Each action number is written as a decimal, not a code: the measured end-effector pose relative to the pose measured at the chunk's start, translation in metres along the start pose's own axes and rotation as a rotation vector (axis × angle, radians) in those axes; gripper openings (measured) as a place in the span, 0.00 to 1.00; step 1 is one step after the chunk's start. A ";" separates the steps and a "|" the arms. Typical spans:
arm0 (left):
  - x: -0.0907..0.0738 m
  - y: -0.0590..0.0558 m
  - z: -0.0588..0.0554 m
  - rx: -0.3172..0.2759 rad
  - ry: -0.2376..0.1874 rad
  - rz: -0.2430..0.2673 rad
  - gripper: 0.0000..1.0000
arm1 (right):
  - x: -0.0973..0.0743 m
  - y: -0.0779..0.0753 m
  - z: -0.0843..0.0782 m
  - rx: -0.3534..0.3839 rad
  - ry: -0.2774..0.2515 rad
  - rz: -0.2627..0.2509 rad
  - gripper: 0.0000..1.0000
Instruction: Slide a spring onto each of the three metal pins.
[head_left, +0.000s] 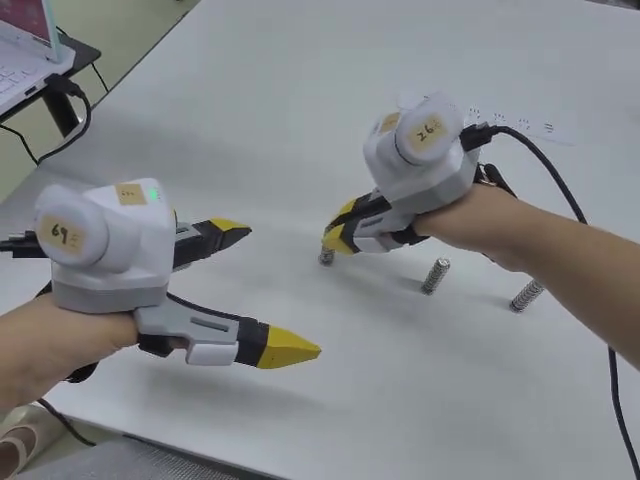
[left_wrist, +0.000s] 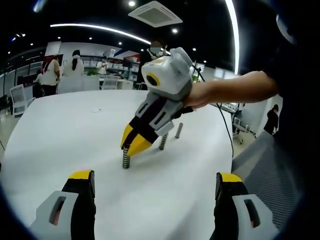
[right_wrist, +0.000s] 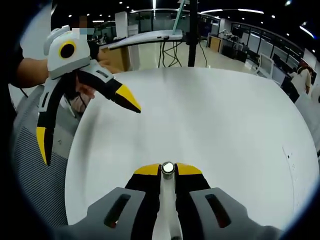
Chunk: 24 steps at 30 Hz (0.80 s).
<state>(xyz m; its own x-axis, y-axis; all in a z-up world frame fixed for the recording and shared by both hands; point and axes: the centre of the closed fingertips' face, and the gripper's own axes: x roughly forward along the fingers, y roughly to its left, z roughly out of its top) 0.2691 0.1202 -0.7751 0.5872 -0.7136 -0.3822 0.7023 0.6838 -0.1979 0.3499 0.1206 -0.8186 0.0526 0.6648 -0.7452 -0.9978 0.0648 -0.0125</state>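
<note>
Right gripper (head_left: 336, 240) has its jaws clenched on the top of a metal pin (right_wrist: 167, 168). A spring (left_wrist: 126, 159) is coiled around the pin just under the yellow tips, and it's standing on the white bench (head_left: 300, 100), a fair way back from the near edge. A second spring (head_left: 435, 275) and a third spring (head_left: 526, 295) stand in a row off toward the bench's right edge, both leaning a little and apart from each other. Can't really tell whether there are pins inside those two. Left gripper (head_left: 268, 290) hovers over the near-left corner with its jaws released wide, gripping nothing, well apart from the pin.
</note>
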 end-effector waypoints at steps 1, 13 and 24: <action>0.000 0.000 -0.001 -0.001 0.002 -0.001 0.98 | 0.000 0.001 -0.002 -0.002 0.006 -0.001 0.08; 0.002 -0.002 0.001 -0.001 0.002 -0.008 0.98 | -0.002 0.008 -0.003 0.019 -0.006 0.001 0.12; 0.002 -0.003 0.006 0.009 0.001 -0.008 0.98 | -0.018 0.008 -0.004 0.007 -0.034 -0.040 0.21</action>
<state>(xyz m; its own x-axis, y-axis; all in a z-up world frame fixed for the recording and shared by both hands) 0.2706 0.1153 -0.7695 0.5812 -0.7186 -0.3818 0.7102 0.6770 -0.1931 0.3406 0.1065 -0.8081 0.0934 0.6862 -0.7214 -0.9946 0.0964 -0.0371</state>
